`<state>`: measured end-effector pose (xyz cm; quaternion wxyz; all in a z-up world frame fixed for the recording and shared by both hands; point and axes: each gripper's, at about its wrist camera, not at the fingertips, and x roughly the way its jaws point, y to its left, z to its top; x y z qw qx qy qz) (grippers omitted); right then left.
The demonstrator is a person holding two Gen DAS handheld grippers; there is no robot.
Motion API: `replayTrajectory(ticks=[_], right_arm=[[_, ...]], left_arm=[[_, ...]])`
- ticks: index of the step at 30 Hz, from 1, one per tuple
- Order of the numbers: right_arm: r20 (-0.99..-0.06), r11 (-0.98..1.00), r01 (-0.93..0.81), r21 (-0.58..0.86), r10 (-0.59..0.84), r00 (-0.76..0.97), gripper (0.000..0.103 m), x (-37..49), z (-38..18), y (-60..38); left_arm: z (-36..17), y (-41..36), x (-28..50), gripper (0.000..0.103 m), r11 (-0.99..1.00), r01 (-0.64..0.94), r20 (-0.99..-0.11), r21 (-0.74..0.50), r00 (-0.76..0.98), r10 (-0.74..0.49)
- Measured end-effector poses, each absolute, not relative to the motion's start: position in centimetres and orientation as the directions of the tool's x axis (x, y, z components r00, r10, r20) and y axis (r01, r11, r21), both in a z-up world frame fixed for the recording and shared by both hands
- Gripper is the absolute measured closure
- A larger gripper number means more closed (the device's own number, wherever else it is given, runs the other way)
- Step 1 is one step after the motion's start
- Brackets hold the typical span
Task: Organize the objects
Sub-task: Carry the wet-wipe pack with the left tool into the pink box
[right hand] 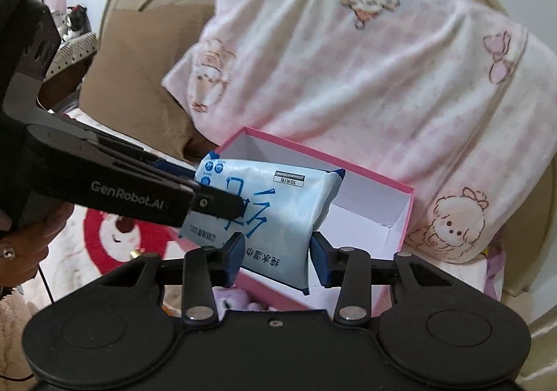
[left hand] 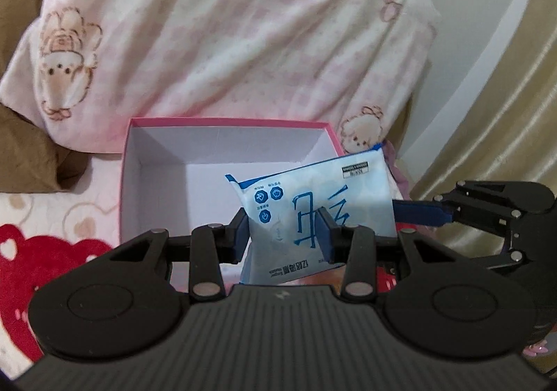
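A pale blue pack of wet wipes [left hand: 313, 206] hangs over the open pink box [left hand: 222, 121], white inside. My left gripper [left hand: 283, 234] is shut on the pack's near end. In the right wrist view the pack [right hand: 275, 203] sits between my right gripper's [right hand: 275, 257] fingers, which press its lower edge; the left gripper's fingers [right hand: 216, 203] clamp it from the left. The pink box [right hand: 369, 220] lies just behind. The right gripper's fingers [left hand: 417, 213] reach the pack from the right in the left wrist view.
A large pink-and-white cartoon pillow [left hand: 226, 36] leans behind the box. A brown cushion [right hand: 139, 78] lies at the left. The bedsheet with a red strawberry-bear print [left hand: 52, 252] spreads at the left. A beige headboard [left hand: 504, 112] curves at the right.
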<state>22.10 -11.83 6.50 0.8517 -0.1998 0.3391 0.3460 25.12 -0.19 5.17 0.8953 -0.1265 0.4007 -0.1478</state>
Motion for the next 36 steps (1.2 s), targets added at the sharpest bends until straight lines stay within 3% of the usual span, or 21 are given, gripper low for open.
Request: replayTrajectory(ticks=[16,22,26,30,36], right_arm=[[-0.810,0.763,-0.639,-0.098,0.312,0.496,0.066,34.4,-2.6,-9.4],[-0.834,0.737,-0.637,-0.226,0.191,0.517,0.066,35.6,-4.6,-7.4],[-0.814,0.685,-0.637,-0.352,0.111,0.570,0.074,35.8,-5.6,-6.5],[-0.808,0.664,-0.638,-0.390,0.085,0.582,0.085,36.1,-5.9,-6.3],[-0.797,0.665,-0.638,-0.389,0.105,0.595,0.091,36.1,-5.2,-6.6]], left_arm=[[-5.0,-1.6,38.6,0.064,0.913,0.023,-0.771,-0.407,0.528,-0.357],[-7.3,-2.2,40.4,0.064,0.904,-0.029,-0.798,-0.427,0.482,-0.362],[-8.2,-3.0,41.2,0.064,0.906,-0.043,-0.814,-0.421,0.458,-0.357],[-8.5,-4.0,41.8,0.065,0.920,-0.032,-0.836,-0.391,0.431,-0.340],[-8.7,-4.3,42.1,0.071,0.924,-0.049,-0.849,-0.378,0.417,-0.325]])
